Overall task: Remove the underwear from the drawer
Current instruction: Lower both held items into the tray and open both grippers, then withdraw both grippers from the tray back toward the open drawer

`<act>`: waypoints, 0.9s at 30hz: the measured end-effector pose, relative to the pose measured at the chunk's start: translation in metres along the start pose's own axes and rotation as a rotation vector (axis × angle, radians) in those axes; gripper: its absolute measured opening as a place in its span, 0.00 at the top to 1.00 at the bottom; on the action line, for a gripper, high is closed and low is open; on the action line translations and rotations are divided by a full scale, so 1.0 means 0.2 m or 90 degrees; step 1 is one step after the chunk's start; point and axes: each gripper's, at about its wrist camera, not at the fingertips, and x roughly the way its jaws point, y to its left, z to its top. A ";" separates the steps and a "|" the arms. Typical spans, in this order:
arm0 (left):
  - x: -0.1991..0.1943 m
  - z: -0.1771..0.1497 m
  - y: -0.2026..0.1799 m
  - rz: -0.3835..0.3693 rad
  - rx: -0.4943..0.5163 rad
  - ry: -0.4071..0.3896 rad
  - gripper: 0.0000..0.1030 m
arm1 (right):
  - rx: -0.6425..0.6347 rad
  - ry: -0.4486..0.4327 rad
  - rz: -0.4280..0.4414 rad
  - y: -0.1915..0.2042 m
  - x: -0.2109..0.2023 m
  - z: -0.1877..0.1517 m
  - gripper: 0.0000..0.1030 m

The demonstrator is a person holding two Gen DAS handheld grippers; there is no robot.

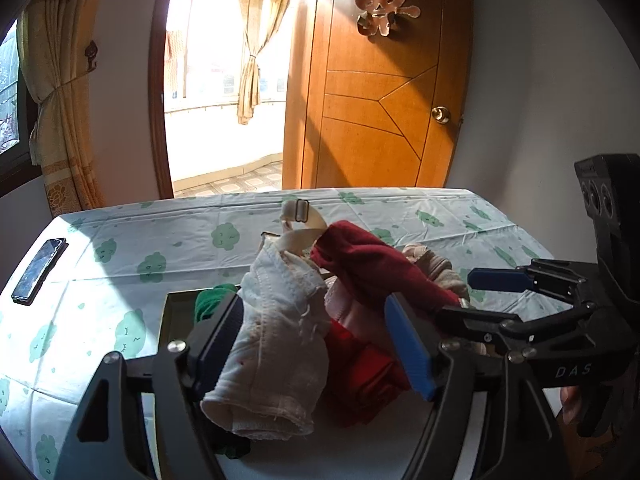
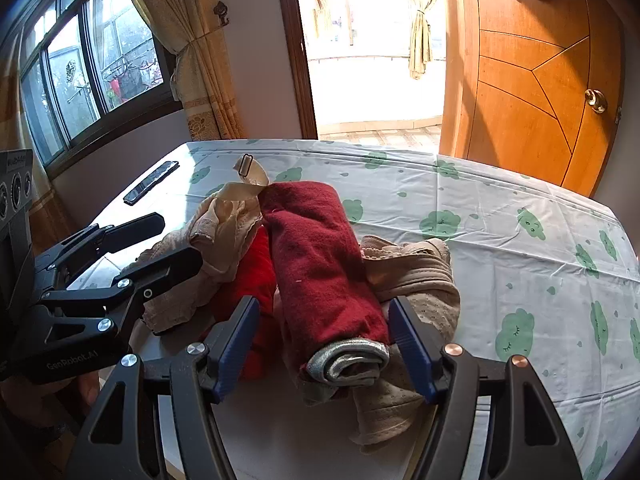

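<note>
Two hand-held grippers stand open over the bench (image 2: 520, 264). The left hand-held gripper (image 1: 316, 344) straddles a cream bra (image 1: 276, 344); the right hand-held gripper (image 2: 324, 348) straddles rolled maroon underwear (image 2: 320, 264), pads clear of both.

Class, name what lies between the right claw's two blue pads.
A rolled dark red garment with a grey waistband end, untouched; right wrist view.

We get hard daylight through the open doorway (image 1: 224, 92), blown out to white in both views. Sun patch glares on the tablecloth (image 1: 80, 280) at left, window (image 2: 80, 68) exposed fine. Gripper frames fall into deep shadow near the lens. Heavy fisheye bend and dark vignette at corners, focus sharp overall
</note>
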 end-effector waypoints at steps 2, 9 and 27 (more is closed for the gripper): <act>-0.05 -0.03 -0.01 -0.016 -0.005 -0.004 0.25 | -0.005 -0.004 0.012 0.01 -0.05 -0.04 0.32; -0.20 -0.15 -0.04 -0.058 -0.020 -0.015 0.25 | -0.023 -0.026 0.047 0.06 -0.24 -0.22 0.32; -0.53 -0.65 -0.18 -0.093 0.023 -0.014 0.17 | -0.035 -0.036 0.107 0.09 -0.61 -0.88 0.27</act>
